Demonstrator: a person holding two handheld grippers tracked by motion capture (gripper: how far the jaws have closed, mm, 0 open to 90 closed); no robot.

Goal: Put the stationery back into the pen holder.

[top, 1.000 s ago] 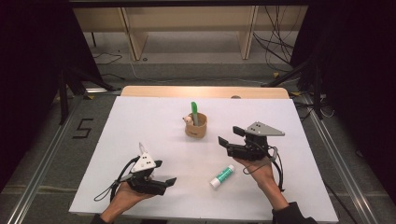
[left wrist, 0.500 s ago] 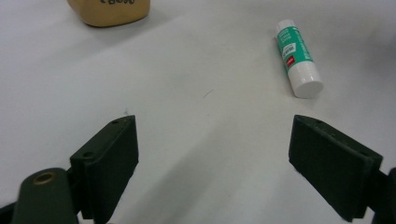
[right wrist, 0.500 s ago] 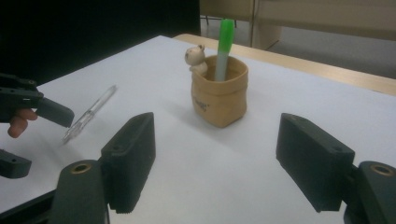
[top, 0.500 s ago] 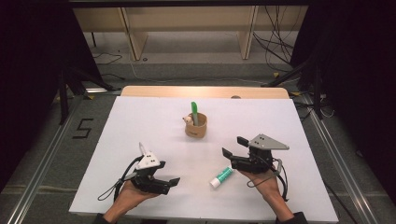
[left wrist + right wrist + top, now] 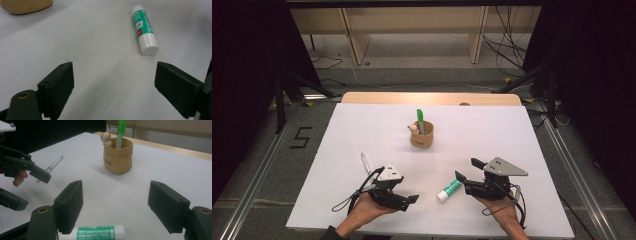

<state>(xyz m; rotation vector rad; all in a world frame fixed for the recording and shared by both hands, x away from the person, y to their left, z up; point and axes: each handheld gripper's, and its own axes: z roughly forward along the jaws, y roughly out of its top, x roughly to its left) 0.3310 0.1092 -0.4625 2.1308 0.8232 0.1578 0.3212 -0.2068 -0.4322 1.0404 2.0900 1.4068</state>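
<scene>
Glue stick (image 5: 448, 190) lies just beside right tool (image 5: 466, 176).

White table (image 5: 362, 130): tan pen pot (image 5: 422, 136), glue stick (image 5: 448, 190), clear pen (image 5: 364, 162) lying flat.

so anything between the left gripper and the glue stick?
No. In the left gripper view, bare white table runs from the open left gripper to the glue stick.

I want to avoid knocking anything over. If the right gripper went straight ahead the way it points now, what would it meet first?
Probably the tan pen cup, which stands ahead between the open jaws of the right gripper. The glue stick lies below them, likely passed over.
</scene>
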